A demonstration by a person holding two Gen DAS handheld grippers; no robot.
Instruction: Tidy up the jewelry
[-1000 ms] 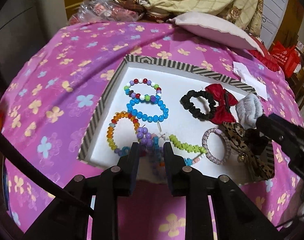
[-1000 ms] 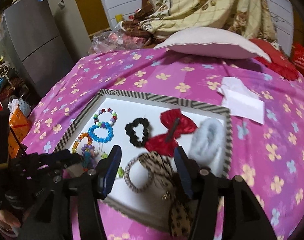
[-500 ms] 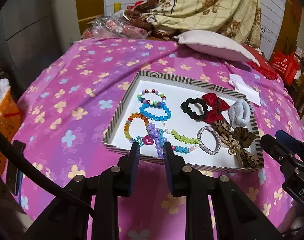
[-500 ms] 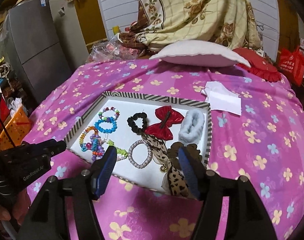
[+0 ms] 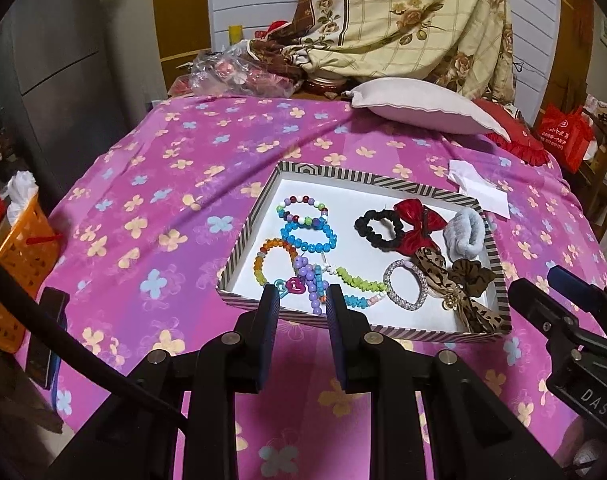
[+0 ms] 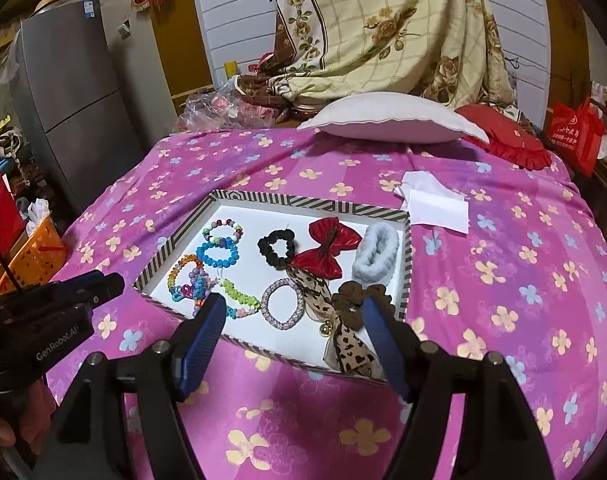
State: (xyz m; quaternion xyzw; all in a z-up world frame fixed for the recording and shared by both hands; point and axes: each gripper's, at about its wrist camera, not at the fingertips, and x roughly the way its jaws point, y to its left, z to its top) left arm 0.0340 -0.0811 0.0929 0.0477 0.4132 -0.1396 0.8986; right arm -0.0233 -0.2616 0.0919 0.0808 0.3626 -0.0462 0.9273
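Observation:
A striped box lid (image 5: 255, 216) (image 6: 407, 264) lies on the pink flowered bedspread. Its left half holds beaded bracelets (image 5: 307, 236) (image 6: 217, 254); its right half holds a black scrunchie (image 5: 377, 228) (image 6: 277, 248), a red bow (image 5: 419, 226) (image 6: 331, 246), a grey scrunchie (image 5: 465, 232) (image 6: 377, 254), a silver band (image 5: 405, 286) (image 6: 283, 304) and a leopard bow (image 5: 459, 284) (image 6: 343, 320). My left gripper (image 5: 301, 304) is open a little and empty, in front of the lid's near edge. My right gripper (image 6: 293, 312) is wide open and empty, near the lid's near right corner.
A pale pillow (image 6: 391, 122) and a red cushion (image 6: 503, 140) lie at the far end of the bed. White paper (image 6: 435, 200) lies beyond the lid. An orange basket (image 5: 19, 256) and a grey fridge (image 6: 75, 96) stand to the left.
Both grippers have pulled back and up from the lid, so the whole lid and bed show. The jewelry in the lid has not moved.

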